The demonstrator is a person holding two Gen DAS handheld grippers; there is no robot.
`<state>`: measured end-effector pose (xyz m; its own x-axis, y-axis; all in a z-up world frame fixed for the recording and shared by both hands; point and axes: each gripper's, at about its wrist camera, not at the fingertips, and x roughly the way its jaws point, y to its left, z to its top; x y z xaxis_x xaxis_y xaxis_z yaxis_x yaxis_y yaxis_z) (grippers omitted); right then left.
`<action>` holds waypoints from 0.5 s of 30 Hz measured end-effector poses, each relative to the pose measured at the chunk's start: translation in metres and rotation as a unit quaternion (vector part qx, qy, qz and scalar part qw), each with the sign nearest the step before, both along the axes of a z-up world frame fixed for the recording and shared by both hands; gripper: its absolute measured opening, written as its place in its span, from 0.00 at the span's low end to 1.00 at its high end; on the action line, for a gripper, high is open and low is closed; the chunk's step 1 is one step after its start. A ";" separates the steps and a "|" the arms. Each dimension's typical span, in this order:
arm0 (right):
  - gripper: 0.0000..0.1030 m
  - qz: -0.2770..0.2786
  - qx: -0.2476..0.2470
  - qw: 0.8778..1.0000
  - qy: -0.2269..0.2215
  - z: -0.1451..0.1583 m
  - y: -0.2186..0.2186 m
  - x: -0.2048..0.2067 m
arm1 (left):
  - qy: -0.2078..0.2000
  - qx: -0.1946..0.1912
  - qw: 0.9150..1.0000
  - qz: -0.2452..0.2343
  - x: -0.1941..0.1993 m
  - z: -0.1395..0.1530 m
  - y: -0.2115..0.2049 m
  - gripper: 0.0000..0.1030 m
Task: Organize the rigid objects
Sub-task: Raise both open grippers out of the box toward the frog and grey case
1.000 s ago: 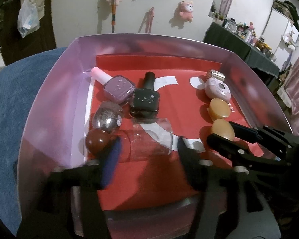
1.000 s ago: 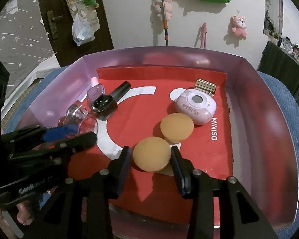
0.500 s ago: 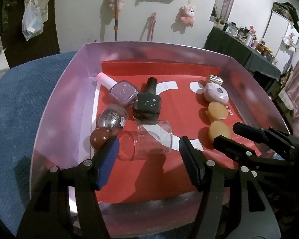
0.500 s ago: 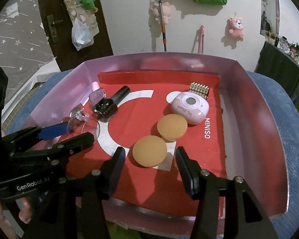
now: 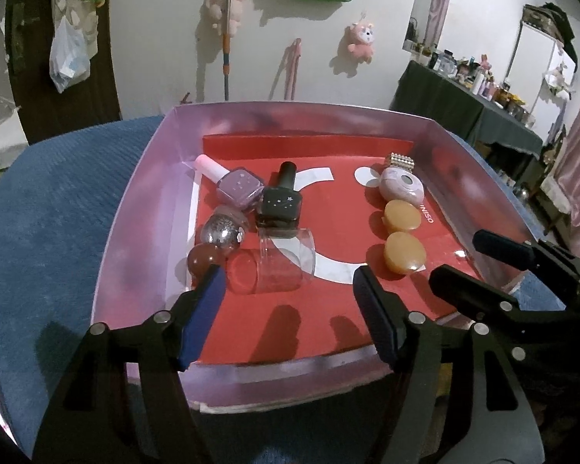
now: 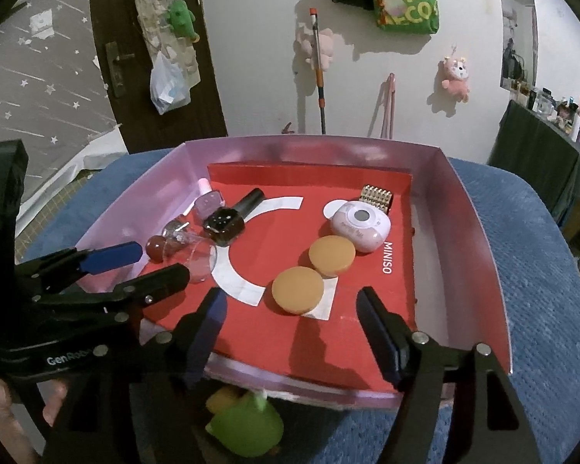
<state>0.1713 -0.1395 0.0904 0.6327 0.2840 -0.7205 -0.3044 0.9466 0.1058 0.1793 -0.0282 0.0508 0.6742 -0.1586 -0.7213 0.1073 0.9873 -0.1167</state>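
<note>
Presently, everything to be organized lay inside the pink-walled tray (image 5: 143,208), taken left to right from its left wall. Hard by that wall sat the cluster: brown ball (image 5: 204,258), silver glitter ball (image 5: 221,229), lilac nail-polish bottle (image 5: 239,185) and black nail-polish bottle (image 5: 281,203), both bottles lying flat with caps toward the tray's far wall. The clear glass cup (image 5: 272,261) lay on its side just ahead of the left gripper (image 5: 288,290), long axis running across the tray; this gripper was the nearer one to it. Its jaws were opening, about half spread, pads clear of the cup and gripping nothing.

Toward the tray's right wall ran a line: near orange puff (image 6: 297,290), far orange puff (image 6: 331,255), pink compact (image 6: 361,228). The right gripper (image 6: 290,317) stood directly before the near puff, jaws opening, roughly half spread, nothing between the pads. Judged: both pieces released, next picks undecided.
</note>
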 end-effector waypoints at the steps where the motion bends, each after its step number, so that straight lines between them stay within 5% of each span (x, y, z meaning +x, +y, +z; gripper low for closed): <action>1: 0.73 0.000 0.002 1.000 -0.001 0.001 -0.001 -0.002 | -0.002 0.002 1.000 0.000 -0.002 0.001 0.000 0.65; 11: 0.89 0.009 0.025 0.999 -0.023 0.017 -0.005 -0.025 | -0.024 0.011 1.000 0.004 -0.023 0.014 -0.004 0.72; 15: 0.93 0.008 0.035 0.999 -0.032 0.023 -0.008 -0.035 | -0.029 0.010 0.999 0.008 -0.032 0.017 -0.002 0.82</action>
